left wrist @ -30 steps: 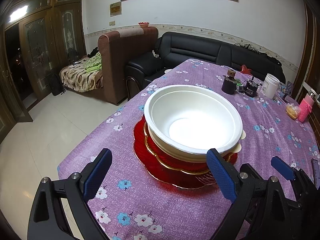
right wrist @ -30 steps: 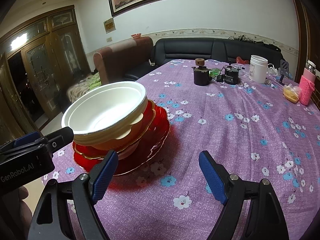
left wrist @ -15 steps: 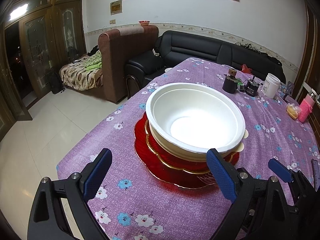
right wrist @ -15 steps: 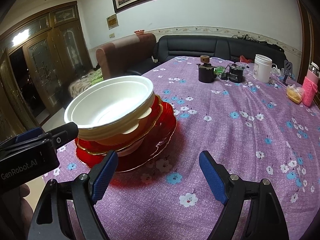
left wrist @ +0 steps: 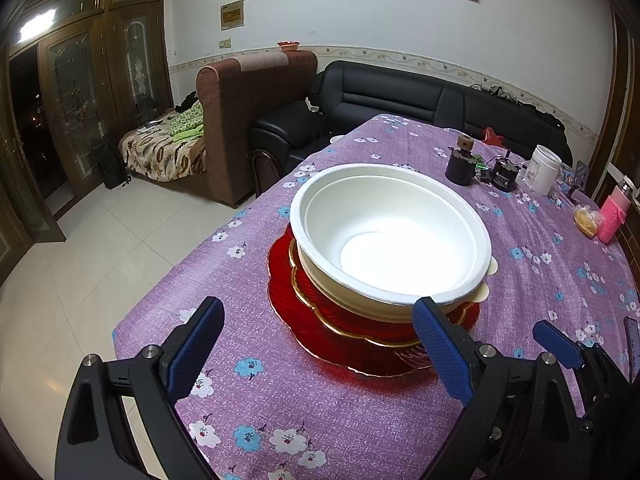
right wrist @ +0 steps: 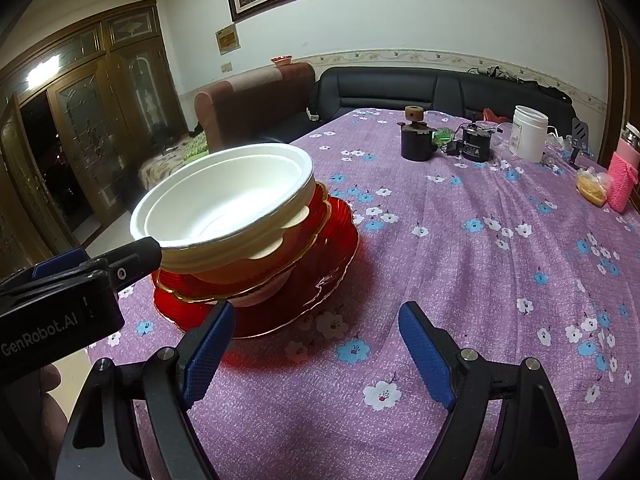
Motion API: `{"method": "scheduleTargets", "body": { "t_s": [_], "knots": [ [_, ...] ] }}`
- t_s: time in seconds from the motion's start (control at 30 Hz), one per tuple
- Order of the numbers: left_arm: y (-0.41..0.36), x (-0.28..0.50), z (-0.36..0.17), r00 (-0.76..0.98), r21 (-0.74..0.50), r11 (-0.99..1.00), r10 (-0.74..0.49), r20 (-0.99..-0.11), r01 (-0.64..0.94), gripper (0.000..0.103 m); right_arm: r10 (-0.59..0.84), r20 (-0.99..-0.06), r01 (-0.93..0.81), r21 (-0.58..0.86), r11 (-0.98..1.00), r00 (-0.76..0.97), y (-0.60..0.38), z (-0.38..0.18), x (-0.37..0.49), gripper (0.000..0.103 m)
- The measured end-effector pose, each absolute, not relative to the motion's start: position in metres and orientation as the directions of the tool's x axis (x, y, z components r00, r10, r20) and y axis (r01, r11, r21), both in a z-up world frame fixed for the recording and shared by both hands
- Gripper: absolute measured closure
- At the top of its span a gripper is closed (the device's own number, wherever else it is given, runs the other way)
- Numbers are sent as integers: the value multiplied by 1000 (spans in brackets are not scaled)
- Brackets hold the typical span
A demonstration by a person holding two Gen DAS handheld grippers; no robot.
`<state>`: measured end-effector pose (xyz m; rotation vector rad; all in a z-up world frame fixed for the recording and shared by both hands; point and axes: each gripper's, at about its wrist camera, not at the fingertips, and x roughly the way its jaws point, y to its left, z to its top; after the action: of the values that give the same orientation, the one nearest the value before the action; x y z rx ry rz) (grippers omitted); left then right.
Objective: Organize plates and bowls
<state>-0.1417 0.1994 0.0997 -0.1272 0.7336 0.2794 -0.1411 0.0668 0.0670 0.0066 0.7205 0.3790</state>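
Left wrist view: white bowl (left wrist: 390, 240) atop the red plates (left wrist: 320, 328) — dead ahead, rim just beyond the left gripper (left wrist: 316, 340), jaws released.
Right gripper (right wrist: 316, 344): jaws wide, empty — stack off to its left.

- The stack of plates and bowls (right wrist: 256, 240) blocks the table's near left; bare purple tablecloth (right wrist: 460, 272) lies open to its right
- A dark jar (right wrist: 416, 140), black canister (right wrist: 476, 144) and white tub (right wrist: 528, 132) crowd the far edge; a pink pouch (right wrist: 622, 176) stands at right
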Motion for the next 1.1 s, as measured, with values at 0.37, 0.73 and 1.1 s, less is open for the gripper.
{"method": "scheduleTargets", "body": {
  "t_s": [0.37, 0.73, 1.1],
  "knots": [
    [200, -141, 100, 706, -16, 956, 206, -677, -294, 8, 346, -648, -339, 141, 930, 679, 68, 63, -142, 15],
    [200, -142, 97, 706, -15, 955, 208, -677, -296, 8, 350, -649, -343, 144, 928, 675, 68, 61, -144, 15],
    [205, -220, 140, 855, -79, 881, 427, -293, -467, 0, 364, -642, -356, 148, 923, 675, 70, 63, -148, 15]
  ]
}}
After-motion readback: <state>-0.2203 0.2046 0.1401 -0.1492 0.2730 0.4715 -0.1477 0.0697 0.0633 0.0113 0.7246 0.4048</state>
